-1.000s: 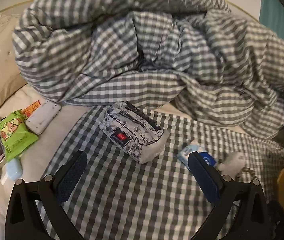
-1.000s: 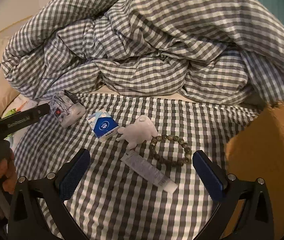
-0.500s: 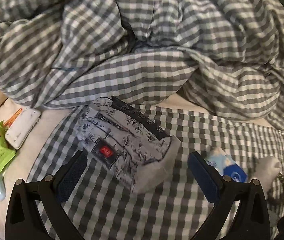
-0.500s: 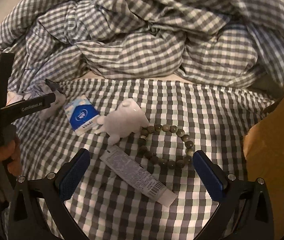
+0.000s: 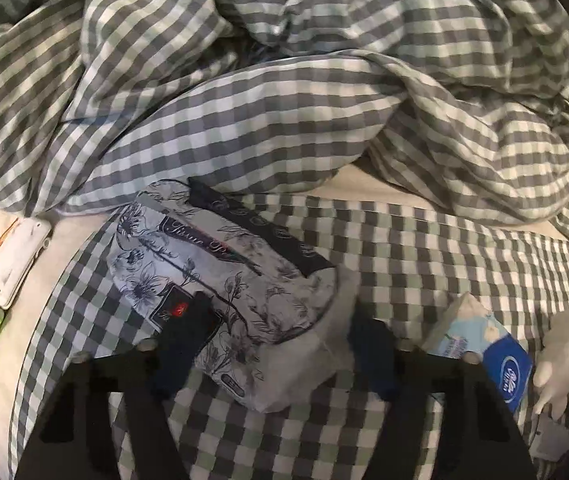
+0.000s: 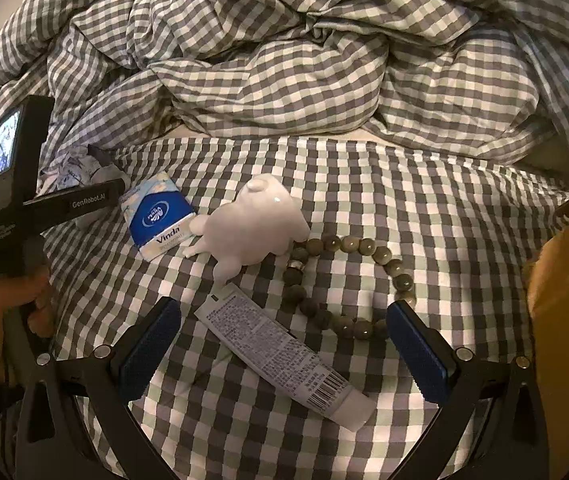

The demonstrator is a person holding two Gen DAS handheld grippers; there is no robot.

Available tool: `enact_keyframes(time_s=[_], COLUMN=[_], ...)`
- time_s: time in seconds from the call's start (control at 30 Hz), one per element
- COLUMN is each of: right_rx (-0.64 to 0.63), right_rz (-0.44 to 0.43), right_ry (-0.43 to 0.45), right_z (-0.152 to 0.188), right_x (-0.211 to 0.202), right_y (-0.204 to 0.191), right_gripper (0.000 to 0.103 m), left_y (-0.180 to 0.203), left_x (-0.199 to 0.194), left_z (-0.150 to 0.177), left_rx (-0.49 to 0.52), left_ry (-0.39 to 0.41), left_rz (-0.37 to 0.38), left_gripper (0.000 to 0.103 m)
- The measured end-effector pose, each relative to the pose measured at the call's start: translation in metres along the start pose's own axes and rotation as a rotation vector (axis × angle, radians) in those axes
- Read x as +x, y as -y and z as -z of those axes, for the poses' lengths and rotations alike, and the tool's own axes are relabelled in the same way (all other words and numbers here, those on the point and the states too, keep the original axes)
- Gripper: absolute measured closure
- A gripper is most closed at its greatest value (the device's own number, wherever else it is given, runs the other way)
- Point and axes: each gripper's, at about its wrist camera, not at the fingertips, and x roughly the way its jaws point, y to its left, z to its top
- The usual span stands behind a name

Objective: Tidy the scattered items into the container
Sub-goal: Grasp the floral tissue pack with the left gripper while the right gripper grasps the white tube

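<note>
On the bed's checked sheet [image 6: 424,208], the left tongs [image 5: 280,344] are closing around the flowered tissue pack [image 5: 220,280]; the pack sits between the blue pads, though blur hides whether they press it yet. Its long axis runs diagonally, from the rumpled duvet [image 5: 284,100] at upper left down toward the tongs at lower right.

The right tongs [image 6: 280,344] hang spread wide over a white tube [image 6: 280,356], which lies diagonally, cap toward the lower right. Beyond it lie a bead bracelet [image 6: 348,280], a white figurine [image 6: 252,224] and a blue tissue packet [image 6: 156,216]. The brown container [image 6: 564,320] stands at the right edge.
</note>
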Motion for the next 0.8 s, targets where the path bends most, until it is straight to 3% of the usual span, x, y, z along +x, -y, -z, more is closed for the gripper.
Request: enact_keyframes(time_s=[0.13, 0.3, 0.5, 0.57, 0.6, 0.73, 0.8], right_rx=[0.0, -0.033, -0.021, -0.021, -0.028, -0.033, -0.036], right_rz=[-0.009, 0.013, 0.018, 0.029, 0.038, 0.006, -0.016], right_ry=[-0.016, -0.018, -0.043, -0.057, -0.053, -0.055, -0.059], right_z=[0.003, 0.009, 0.021, 0.026, 0.028, 0.026, 0.025], right_x=[0.006, 0.011, 0.01, 0.011, 0.01, 0.006, 0.004], right_y=[0.0, -0.002, 0.001, 0.001, 0.001, 0.002, 0.0], right_gripper=[0.0, 0.0, 0.005, 0.024, 0.027, 0.065, 0.072], left_y=[0.006, -0.002, -0.015, -0.018, -0.024, -0.028, -0.031], left_x=[-0.007, -0.019, -0.041, -0.05, -0.049, -0.059, -0.071], left_z=[0.001, 0.001, -0.001, -0.002, -0.006, -0.005, -0.003], left_rx=[0.03, 0.002, -0.032, -0.039, -0.041, -0.052, -0.056], left_ry=[0.02, 0.036, 0.063, 0.072, 0.073, 0.079, 0.085], left_rz=[0.017, 0.056, 0.087, 0.085, 0.084, 0.091, 0.094], left_gripper=[0.069, 0.077, 0.079, 0.079, 0.079, 0.079, 0.079])
